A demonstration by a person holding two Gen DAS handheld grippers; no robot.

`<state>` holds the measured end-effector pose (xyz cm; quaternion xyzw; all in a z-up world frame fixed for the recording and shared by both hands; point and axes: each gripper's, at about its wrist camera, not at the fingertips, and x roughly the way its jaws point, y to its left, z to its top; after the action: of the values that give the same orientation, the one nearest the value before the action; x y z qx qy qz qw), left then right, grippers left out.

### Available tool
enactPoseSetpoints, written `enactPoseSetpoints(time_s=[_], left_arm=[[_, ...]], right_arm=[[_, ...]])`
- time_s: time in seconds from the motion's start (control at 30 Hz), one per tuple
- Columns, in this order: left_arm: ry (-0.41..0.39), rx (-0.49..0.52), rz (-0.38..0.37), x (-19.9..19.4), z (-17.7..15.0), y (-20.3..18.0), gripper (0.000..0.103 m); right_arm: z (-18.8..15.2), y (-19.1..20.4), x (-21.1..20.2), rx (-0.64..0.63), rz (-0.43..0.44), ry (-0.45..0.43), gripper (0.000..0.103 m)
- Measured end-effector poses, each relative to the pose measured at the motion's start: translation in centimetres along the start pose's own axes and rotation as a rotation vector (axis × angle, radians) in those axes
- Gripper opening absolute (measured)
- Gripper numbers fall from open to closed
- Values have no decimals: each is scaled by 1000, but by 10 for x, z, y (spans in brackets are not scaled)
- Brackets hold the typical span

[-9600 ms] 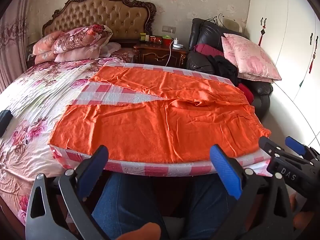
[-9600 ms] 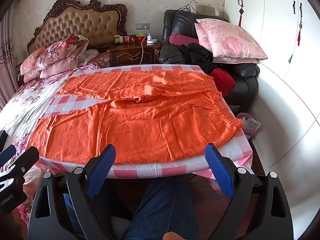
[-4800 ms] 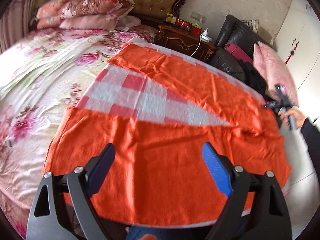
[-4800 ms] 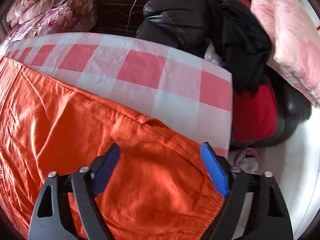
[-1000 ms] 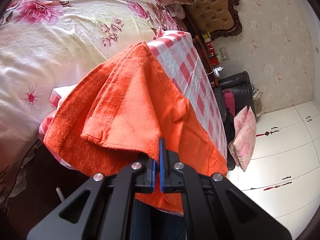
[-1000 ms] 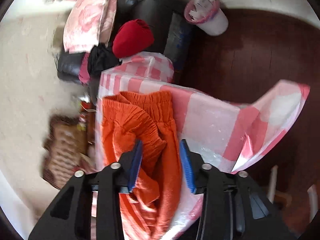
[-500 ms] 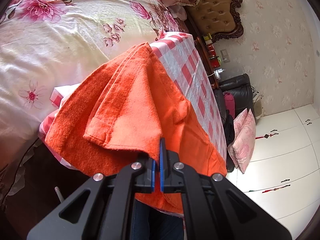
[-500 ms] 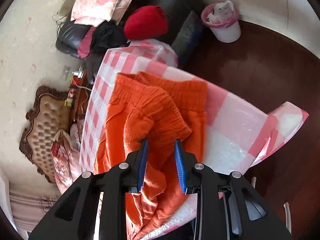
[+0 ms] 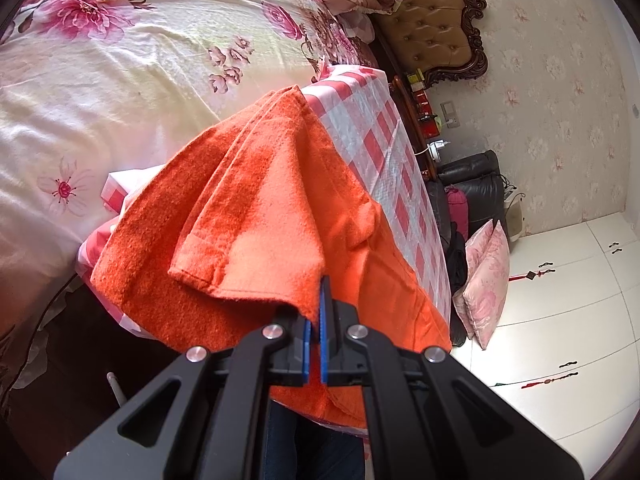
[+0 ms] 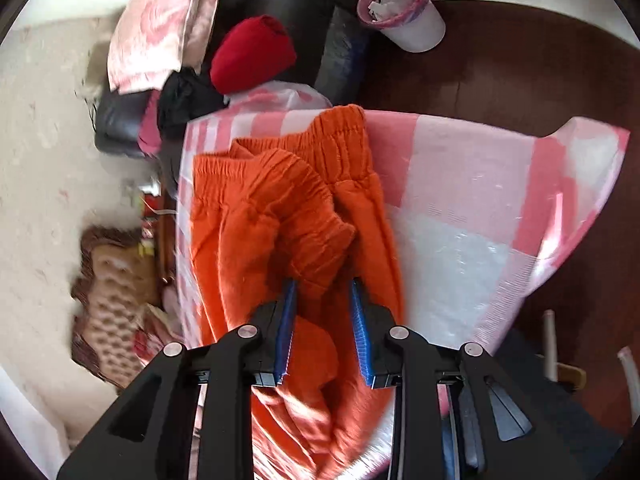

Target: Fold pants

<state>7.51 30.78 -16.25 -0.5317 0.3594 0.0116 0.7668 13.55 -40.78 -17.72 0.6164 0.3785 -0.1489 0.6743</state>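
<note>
**Right tongs parting at waistband; leg-over-leg fold nearly down**

Change: vs. half a sec ago, right tongs (image 10: 322,328) stand wider apart; the waistband bunch sits between the blue pads, seemingly no longer pinched. Left tongs (image 9: 315,340) unchanged, together and clamped on the hem corner. Judgement: far leg is carried over the near one; release under way on the right, left to follow.

Condition: orange pants (image 9: 256,216) lie doubled on the checked cloth (image 10: 460,216) at the bed (image 9: 120,80) edge. Elastic waist puckered, layers offset, hem lifted off the lower leg. Needs smoothing.
</note>
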Motion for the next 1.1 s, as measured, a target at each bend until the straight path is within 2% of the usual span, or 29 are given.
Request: enactPoseSetpoints(time_s=[0.1, 0.2, 0.23, 0.27, 0.37, 0.43, 0.57, 0.67, 0.73, 0.87, 0.93, 1.0, 1.03, 1.07, 1.1], left_arm=[[0, 1, -2, -1, 0, 1, 1], [-3, -1, 1, -3, 0, 3, 1], [-2, -1, 3, -4, 1, 4, 1], [-2, -1, 4, -4, 1, 5, 1], [-10, 1, -6, -9, 3, 4, 1], [-17, 6, -16, -15, 4, 2, 1], [-18, -3, -24, -17, 5, 5, 1], [-15, -9, -27, -18, 2, 4, 1], [-18, 0, -27, -20, 2, 3, 1], [1, -14, -38, -17, 3, 6, 1], [9, -55, -61, -16, 3, 12, 12], [5, -68, -71, -17, 2, 16, 23], [2, -73, -74, -17, 2, 18, 24], [3, -79, -79, -17, 2, 20, 24], [5, -87, -84, -17, 2, 22, 24]], right_arm=[[1, -10, 3, 69, 66, -46, 29], [6, -9, 2, 45, 105, -85, 27], [9, -9, 3, 44, 115, -83, 17], [12, -7, 4, 21, 110, -80, 11], [19, 6, -9, -64, 105, -77, 9], [27, 18, -36, -157, 96, -127, 9], [42, 18, -43, -229, 35, -64, 9], [43, -4, -33, -200, -15, -5, 10], [44, -15, -32, -182, 16, 14, 16], [44, -16, -25, -188, 31, 56, 20], [44, -14, -26, -190, 51, 55, 24], [43, -11, -28, -198, 63, 57, 32], [42, -8, -29, -212, 74, 59, 38], [42, -5, -30, -220, 80, 59, 49], [41, -3, -31, -229, 92, 55, 55]])
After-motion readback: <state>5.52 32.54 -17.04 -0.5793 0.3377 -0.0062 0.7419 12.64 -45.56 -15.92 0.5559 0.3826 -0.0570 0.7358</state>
